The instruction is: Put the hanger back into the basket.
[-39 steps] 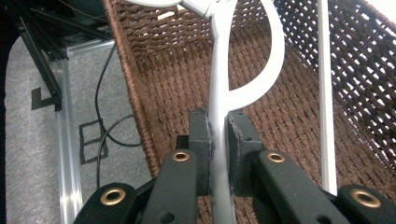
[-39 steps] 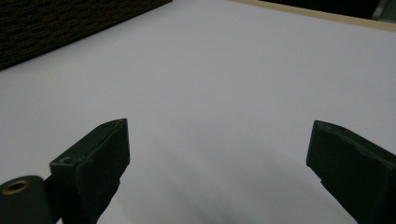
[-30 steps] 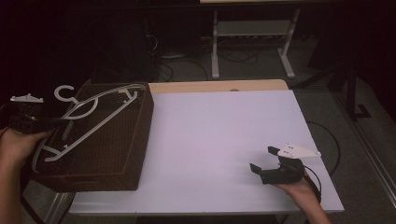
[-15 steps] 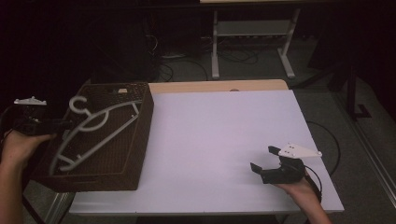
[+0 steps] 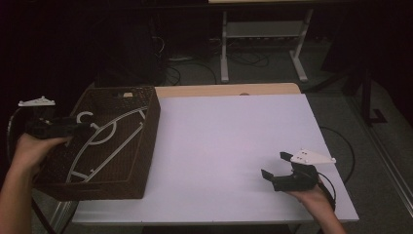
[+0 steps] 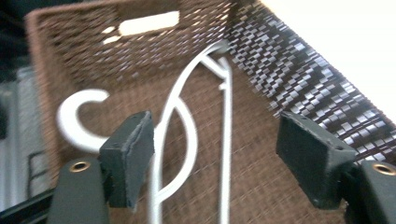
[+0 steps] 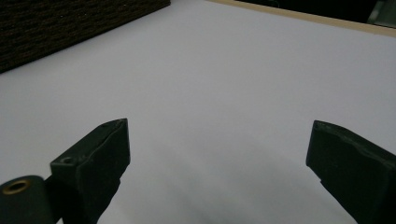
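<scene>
Dropped since a second ago, the hanger (image 5: 104,141) now lies flat in the basket (image 5: 146,146), no longer raised above it in the left gripper (image 5: 73,127). That basket sits at the white table's (image 5: 234,141) left edge, its woven walls ringing the hanger. From the left rim the left hand (image 5: 34,151) reaches level over the basket; its jaws have just been opening and stand apart, the hanger below and free of the pads (image 6: 128,156). Resting near the right front corner, the right gripper (image 5: 280,170) has its jaws wide.
</scene>
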The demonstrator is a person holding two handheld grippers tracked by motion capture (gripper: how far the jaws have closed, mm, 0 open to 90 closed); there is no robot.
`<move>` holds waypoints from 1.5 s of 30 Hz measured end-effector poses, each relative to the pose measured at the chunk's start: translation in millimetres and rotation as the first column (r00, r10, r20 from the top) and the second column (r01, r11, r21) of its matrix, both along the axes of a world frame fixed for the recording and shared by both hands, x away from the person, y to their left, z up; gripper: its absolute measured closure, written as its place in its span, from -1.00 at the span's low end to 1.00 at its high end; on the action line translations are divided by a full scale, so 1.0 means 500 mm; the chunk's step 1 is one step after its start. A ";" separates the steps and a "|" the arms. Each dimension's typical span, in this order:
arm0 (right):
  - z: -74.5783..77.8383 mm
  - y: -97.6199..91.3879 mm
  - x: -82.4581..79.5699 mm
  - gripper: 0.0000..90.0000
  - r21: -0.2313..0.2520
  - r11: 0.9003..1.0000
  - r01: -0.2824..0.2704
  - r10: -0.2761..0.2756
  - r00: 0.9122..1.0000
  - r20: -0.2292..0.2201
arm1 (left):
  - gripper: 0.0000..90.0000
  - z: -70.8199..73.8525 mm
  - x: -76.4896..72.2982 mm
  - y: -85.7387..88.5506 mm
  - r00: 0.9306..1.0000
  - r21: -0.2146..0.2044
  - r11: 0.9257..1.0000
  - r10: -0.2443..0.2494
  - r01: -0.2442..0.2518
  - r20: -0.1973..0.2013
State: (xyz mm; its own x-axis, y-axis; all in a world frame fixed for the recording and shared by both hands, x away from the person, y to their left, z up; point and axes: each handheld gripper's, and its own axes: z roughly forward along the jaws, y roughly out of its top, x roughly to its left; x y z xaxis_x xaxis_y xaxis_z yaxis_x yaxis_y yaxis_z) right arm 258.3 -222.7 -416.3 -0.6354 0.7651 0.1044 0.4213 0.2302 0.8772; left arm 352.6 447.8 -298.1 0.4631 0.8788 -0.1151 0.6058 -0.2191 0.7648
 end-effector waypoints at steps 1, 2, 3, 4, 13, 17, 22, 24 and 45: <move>0.001 -0.001 0.000 -0.87 0.002 1.000 0.003 -0.003 1.000 -0.001 | -0.43 0.001 0.000 -0.009 1.000 -0.013 1.000 -0.005 0.005 0.010; 0.002 -0.001 0.000 -0.87 0.003 1.000 0.004 -0.004 1.000 0.001 | -0.46 0.001 -0.001 -0.020 1.000 -0.029 1.000 -0.004 0.005 0.023; 0.003 -0.003 0.001 -0.87 0.003 1.000 0.004 -0.004 1.000 0.008 | -0.50 0.002 -0.001 -0.027 0.999 -0.031 0.999 -0.012 0.013 0.030; 0.005 -0.003 0.001 -0.87 0.008 1.000 0.006 -0.006 1.000 0.007 | -0.53 0.003 -0.001 -0.036 0.999 -0.041 0.999 -0.021 0.023 0.035; 0.021 -0.008 0.011 -0.87 0.024 1.000 0.011 -0.011 1.000 0.021 | -0.68 0.007 -0.011 -0.110 0.989 -0.121 0.988 -0.081 0.095 0.121; 0.033 -0.009 0.018 -0.87 0.041 0.999 0.012 -0.014 0.999 0.037 | -0.72 0.005 -0.018 -0.144 0.983 -0.146 0.980 -0.117 0.137 0.141; 0.050 -0.009 0.028 -0.87 0.048 0.999 0.010 -0.013 0.999 0.052 | -0.78 0.007 -0.031 -0.189 0.971 -0.169 0.968 -0.152 0.184 0.183; 0.059 -0.008 0.031 -0.87 0.057 0.998 0.012 -0.015 0.998 0.058 | -0.80 0.008 -0.038 -0.208 0.964 -0.178 0.962 -0.171 0.209 0.205; 0.134 0.002 0.052 -0.88 0.119 0.992 -0.032 0.014 0.989 0.148 | -0.80 -0.034 -0.067 -0.363 0.912 -0.266 0.891 -0.291 0.368 0.289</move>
State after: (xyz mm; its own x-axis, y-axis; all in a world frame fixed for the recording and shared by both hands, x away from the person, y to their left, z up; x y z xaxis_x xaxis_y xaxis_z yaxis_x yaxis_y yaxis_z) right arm 284.4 -222.0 -349.6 -0.6682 0.7373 0.0994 0.2816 0.1270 0.9511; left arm 319.1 266.4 -315.1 0.7667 0.6083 -0.2055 0.3342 -0.1048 0.9367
